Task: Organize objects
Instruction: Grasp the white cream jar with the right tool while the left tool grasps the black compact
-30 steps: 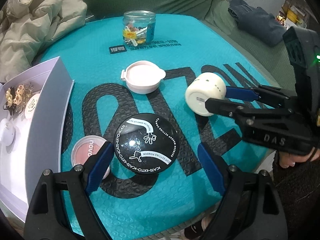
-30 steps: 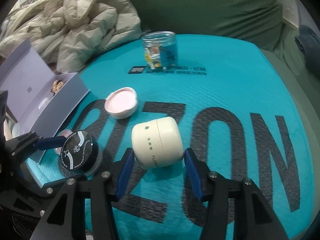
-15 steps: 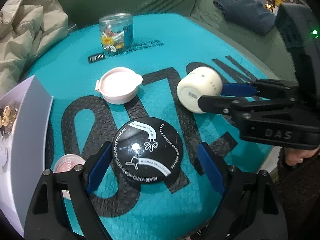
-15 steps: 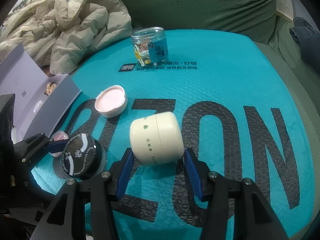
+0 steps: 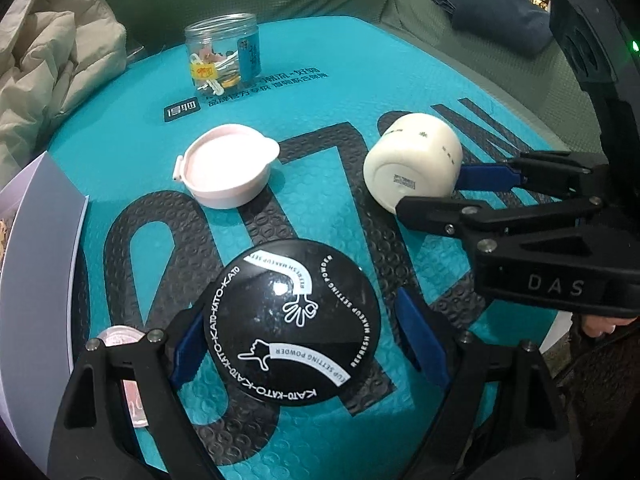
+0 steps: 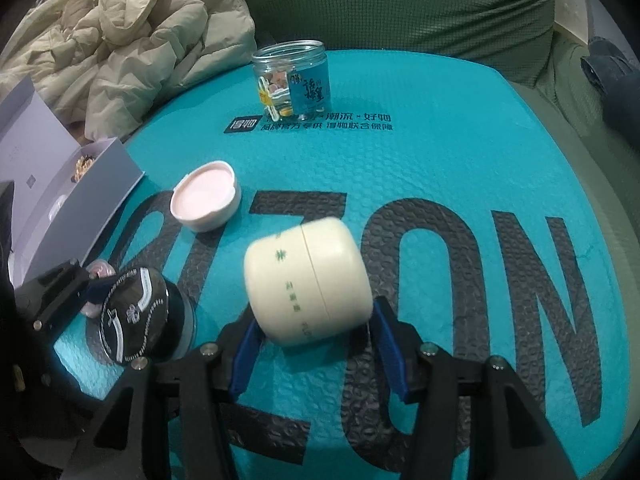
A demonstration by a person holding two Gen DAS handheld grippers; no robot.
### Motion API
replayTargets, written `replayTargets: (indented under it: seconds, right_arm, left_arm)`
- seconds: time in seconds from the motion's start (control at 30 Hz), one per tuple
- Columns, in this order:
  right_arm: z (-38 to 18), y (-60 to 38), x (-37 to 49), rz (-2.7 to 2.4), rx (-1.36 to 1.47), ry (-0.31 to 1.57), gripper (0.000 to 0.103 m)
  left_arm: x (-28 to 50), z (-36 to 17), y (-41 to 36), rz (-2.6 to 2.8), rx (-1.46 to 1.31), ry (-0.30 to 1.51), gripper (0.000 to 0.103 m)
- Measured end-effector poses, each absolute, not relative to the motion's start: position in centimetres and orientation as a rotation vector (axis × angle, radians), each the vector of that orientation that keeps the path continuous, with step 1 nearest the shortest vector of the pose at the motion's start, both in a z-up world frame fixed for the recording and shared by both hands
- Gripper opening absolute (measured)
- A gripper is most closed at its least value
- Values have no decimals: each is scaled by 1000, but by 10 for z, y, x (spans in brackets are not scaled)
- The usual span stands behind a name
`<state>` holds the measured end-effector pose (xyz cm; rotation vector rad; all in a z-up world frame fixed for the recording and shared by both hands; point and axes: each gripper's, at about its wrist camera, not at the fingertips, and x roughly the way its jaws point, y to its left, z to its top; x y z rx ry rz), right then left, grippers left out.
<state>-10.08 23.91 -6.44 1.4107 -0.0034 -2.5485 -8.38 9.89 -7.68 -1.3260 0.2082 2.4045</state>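
1. Your left gripper point(image 5: 296, 344): jaws wide, straddling the black setting-powder compact point(image 5: 290, 322) at the near edge of the teal bubble mailer point(image 5: 360, 80); whether the blue pads actually press it, you cannot tell.
2. Your right gripper point(image 6: 316, 344): jaws partly spread around the cream jar point(image 6: 306, 286), lying on its side right of the compact; the pads sit at its ends.
3. Pink lidded tub point(image 5: 226, 170): upright, beyond the compact.
4. Clear plastic jar point(image 5: 224, 56): far side, holding small clips.
5. Blush compact point(image 5: 120, 336): near left, partly hidden.
6. Grey gift box point(image 6: 76, 188): far left, open.
7. Beige padded jacket point(image 6: 132, 40): behind the box.
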Motion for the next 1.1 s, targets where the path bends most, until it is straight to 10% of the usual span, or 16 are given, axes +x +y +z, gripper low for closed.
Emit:
replayTargets:
  seconds: [0.4, 1.1]
  right_arm:
    - [-69, 240, -96, -2608, 1372, -128, 53]
    - [-67, 250, -38, -2638, 1430, -200, 51]
  left_arm:
    - [-85, -74, 91, 2426, -1340, 179, 67]
    - [-64, -69, 83, 2364, -1356, 137, 67]
